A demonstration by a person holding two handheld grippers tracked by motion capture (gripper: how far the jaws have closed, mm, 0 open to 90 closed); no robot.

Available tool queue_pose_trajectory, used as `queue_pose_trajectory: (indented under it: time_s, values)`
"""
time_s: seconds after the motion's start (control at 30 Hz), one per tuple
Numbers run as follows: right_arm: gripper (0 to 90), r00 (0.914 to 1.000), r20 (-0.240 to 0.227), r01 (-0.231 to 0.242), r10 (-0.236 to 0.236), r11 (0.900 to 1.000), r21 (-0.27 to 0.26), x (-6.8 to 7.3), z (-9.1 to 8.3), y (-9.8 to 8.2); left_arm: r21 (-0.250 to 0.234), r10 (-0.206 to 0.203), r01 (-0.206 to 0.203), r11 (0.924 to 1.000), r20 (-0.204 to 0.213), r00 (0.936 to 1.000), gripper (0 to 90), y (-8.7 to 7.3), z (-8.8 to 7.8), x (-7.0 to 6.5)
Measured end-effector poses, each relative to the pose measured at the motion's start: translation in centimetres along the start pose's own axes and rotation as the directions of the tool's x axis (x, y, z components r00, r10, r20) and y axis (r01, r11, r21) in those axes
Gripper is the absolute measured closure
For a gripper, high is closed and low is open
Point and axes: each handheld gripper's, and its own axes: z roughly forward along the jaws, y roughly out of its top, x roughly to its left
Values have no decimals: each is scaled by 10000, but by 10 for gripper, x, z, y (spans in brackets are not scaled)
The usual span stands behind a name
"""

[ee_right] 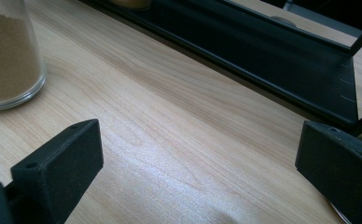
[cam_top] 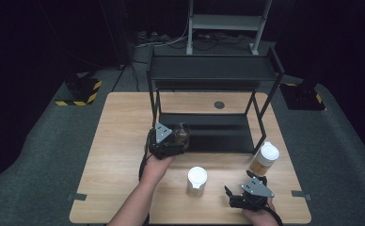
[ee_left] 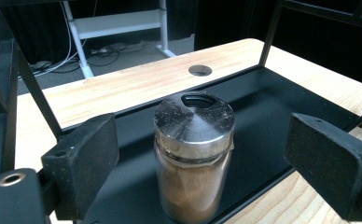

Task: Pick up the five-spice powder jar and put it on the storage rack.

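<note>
A glass spice jar with a shiny metal lid and brown powder inside stands upright on the left front of the black rack's lower shelf. My left gripper is open around it, with a clear gap between each pad and the jar. From above, the left gripper sits at the shelf's front left with the jar at its tips. My right gripper rests near the table's front right edge, jaws open with bare wood between them.
Two white-lidded jars stand on the wooden table, one in the front middle and one by the rack's right front leg. The two-tier black rack fills the back middle. A grommet hole lies behind it.
</note>
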Motion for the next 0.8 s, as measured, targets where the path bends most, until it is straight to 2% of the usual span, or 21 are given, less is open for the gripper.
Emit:
queue_pose_trajectory:
  time_s: [0.27, 0.8]
  values:
    - [1, 10000, 3, 15, -15, 10000, 7, 0, 0, 0, -209, 191, -190, 9996, 35, 9998, 13, -2, -9, -1]
    - [1, 10000, -1, -4, 4, 10000, 24, 0, 0, 0, -628, 295, -296, 9976, -21, 9996, 9, -13, -39, -1]
